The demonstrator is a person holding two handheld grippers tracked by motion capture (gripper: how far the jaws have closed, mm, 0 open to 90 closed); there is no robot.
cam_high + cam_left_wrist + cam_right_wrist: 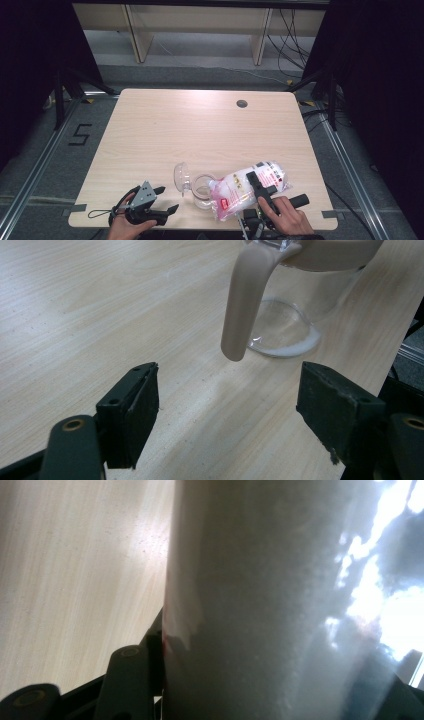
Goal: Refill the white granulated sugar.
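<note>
Right tongs (261,191) clamped around a clear bag of white powder (248,187), tipped over the glass jug (202,191) near the worktop's (200,130) front edge. Left tongs (159,199) wide, empty, just beside the jug handle (245,300). Big risk: unsteadied jug, powder dumping onto the worktop if the bag slips.

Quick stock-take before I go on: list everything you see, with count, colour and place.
Bag: one, clear plastic with white contents and red label, near table edge, tilted over the pitcher, clamped in the right gripper.
Pitcher: one, clear with beige handle, upright, left of the bag.
Lid: one, clear, beside the pitcher's rim.
Table: one, light wood, round hole near far right corner.
Left gripper: black, jaws open, aimed at the pitcher handle, holding nothing.
Right gripper: black, jaws on the bag.
Hands: two, at the near edge.
</note>
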